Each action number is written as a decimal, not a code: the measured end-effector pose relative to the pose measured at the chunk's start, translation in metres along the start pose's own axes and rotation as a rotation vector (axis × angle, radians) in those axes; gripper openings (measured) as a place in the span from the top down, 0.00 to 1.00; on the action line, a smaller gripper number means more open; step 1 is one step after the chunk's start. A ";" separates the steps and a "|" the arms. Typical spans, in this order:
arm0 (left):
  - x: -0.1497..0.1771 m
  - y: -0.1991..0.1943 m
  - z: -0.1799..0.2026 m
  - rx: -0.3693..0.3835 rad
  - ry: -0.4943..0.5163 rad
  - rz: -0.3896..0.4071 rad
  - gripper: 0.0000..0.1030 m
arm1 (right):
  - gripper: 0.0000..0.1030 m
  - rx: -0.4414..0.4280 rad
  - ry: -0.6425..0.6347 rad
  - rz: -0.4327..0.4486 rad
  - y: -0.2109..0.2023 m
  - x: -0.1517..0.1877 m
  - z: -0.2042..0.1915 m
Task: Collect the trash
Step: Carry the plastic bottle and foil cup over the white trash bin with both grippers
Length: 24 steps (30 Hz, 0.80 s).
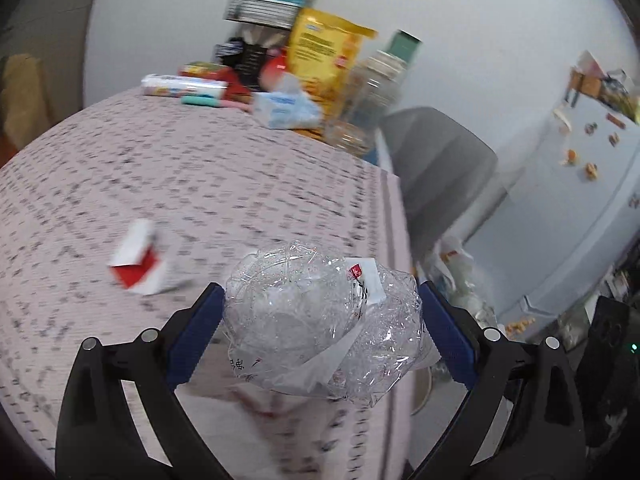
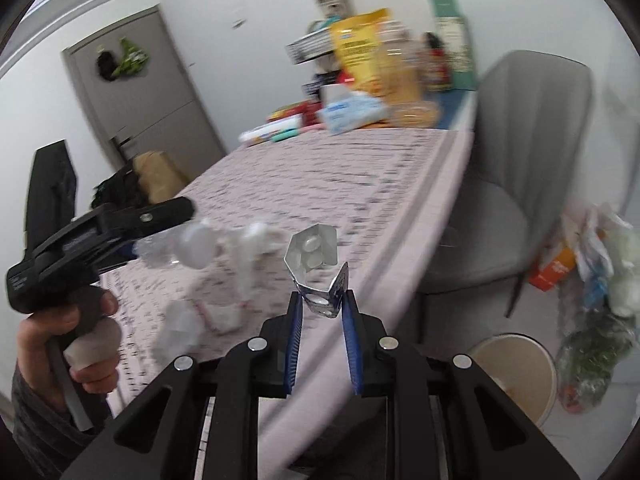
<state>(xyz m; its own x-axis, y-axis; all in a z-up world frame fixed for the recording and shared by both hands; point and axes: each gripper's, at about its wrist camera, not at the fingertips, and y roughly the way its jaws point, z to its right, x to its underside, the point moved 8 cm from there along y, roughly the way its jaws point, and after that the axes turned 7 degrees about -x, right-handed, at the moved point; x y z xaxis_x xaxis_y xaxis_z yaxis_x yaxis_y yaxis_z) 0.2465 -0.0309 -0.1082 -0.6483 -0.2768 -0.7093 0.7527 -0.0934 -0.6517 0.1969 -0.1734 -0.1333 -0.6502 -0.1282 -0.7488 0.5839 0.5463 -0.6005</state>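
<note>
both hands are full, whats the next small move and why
Probably carry both across to the round beige bin on the floor: the left hand-held gripper grips crumpled clear plastic packaging, the right hand-held gripper a bent silver pill blister.

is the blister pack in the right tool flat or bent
Bent: the blister pack, pinched in the right tool, folds into angled foil panels.
</note>
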 end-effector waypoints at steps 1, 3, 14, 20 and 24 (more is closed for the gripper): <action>0.001 0.003 0.012 0.013 0.016 -0.007 0.08 | 0.80 0.022 0.020 0.005 -0.006 0.001 0.016; 0.004 0.010 0.032 0.035 0.041 -0.021 0.08 | 0.80 0.057 0.053 0.010 -0.013 0.004 0.041; 0.030 0.053 0.127 0.091 0.177 -0.115 0.08 | 0.80 0.201 0.254 -0.002 -0.028 0.047 0.172; 0.045 0.072 0.156 0.092 0.228 -0.161 0.08 | 0.80 0.220 0.332 -0.023 -0.009 0.074 0.223; 0.055 0.085 0.174 0.091 0.259 -0.187 0.08 | 0.63 0.233 0.382 -0.032 0.002 0.085 0.252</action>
<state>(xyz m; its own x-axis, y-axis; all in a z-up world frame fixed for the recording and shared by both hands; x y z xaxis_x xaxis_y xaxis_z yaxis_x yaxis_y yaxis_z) 0.2950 -0.2206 -0.1553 -0.7752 0.0043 -0.6317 0.6172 -0.2078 -0.7589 0.2656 -0.3918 -0.2689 -0.7771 0.1963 -0.5980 0.6260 0.3405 -0.7016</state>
